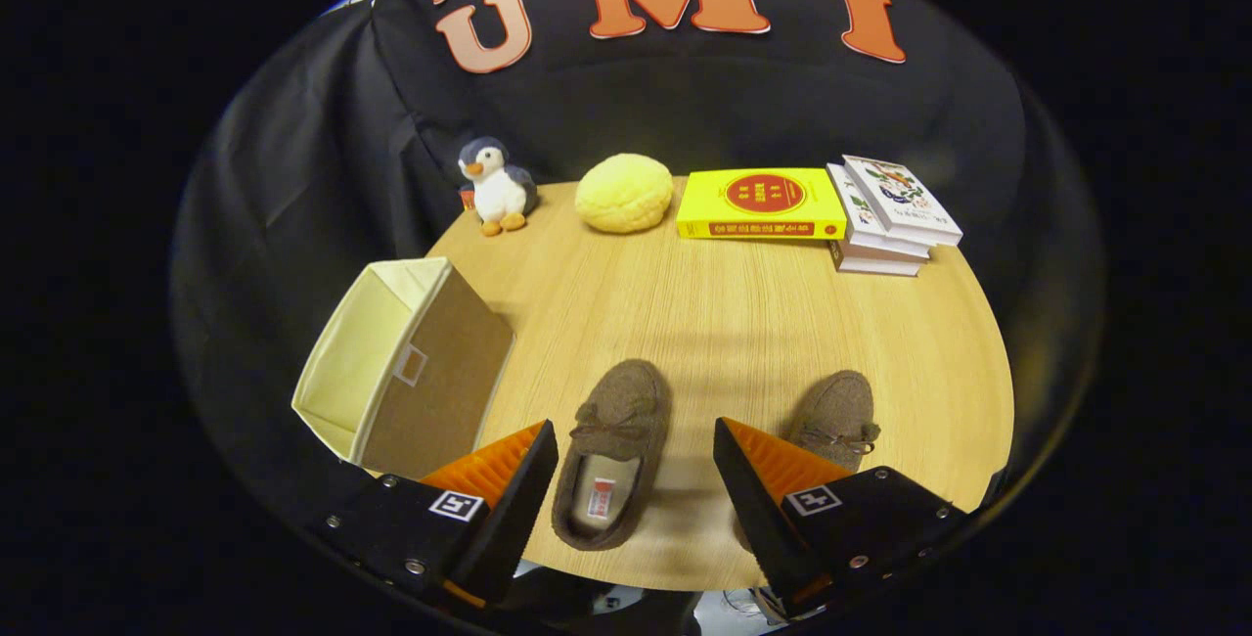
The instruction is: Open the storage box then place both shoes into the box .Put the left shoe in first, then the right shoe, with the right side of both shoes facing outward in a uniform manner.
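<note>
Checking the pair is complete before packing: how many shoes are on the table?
2. One brown fuzzy moccasin shoe lies between the open jaws of the gripper; the other brown moccasin shoe sits just beyond the right jaw, partly hidden by it.

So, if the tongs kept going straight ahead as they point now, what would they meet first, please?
Probably the left shoe, lying between the open tongs; beyond it bare table, though depth is unclear.
</note>
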Tool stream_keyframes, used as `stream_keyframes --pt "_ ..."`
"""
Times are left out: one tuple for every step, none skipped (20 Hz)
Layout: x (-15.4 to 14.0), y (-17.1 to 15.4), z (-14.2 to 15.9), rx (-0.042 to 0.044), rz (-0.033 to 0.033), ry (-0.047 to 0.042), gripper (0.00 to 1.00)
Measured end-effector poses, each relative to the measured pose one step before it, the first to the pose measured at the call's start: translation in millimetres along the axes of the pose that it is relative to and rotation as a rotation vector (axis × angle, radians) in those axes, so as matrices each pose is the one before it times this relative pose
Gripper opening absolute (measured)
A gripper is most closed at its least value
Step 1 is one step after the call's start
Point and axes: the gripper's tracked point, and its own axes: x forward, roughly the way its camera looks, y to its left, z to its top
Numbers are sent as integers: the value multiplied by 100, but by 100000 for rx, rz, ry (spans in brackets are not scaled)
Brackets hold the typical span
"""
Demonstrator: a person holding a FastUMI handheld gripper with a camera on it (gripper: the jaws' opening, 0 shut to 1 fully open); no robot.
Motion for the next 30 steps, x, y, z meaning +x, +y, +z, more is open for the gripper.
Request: stream_keyframes --pt "685 13 -741 -56 -220 2111 96" --pt "768 98 -606 -95 56 2044 96" --pt "799 92 -649 -221 39 2185 95" --pt "683 8 -711 -772 -111 2178 95" --pt "652 -98 -529 -1071 -446 1944 94" --pt "734 -124 -529 -651 -593 2088 94" --pt "673 42 -803 211 -363 2327 93" --pt "795 109 -547 896 98 1843 92" --pt "757 50 -430 737 141 1549 91" --pt "726 -125 -375 354 -468 1188 89" --pt "782 -310 -112 -287 -1259 955 88" --pt "759 -311 68 -445 -1555 687 85" --pt "695 -302 -14 -307 -1358 603 84" --pt "653 -245 11 128 -1233 1037 79" --pt "626 -156 19 459 -887 591 76" --pt "529 -205 162 682 -1112 402 70" --pt "495 -228 263 1178 -1085 -217 66" --pt "472 -67 137 1790 -410 177 62" --pt "340 51 -106 2224 -164 -316 58" --pt "260 -49 59 1620 -353 -973 54" --pt "126 168 69 1313 513 -1056 50" --pt "184 187 46 966 698 -1335 46" --pt "116 168 -149 339 1019 -618 44" --pt "79 276 187 226 937 -1027 38" --pt "80 298 -1 317 1216 -646 34" --pt "-39 142 8 584 89 -426 24" --pt "-30 -15 -54 217 -146 -52 18" --pt "-86 -35 82 443 -104 427 11" --pt "-133 69 -53 1237 362 1190 8" --pt "-238 160 194 1494 1114 517 4"
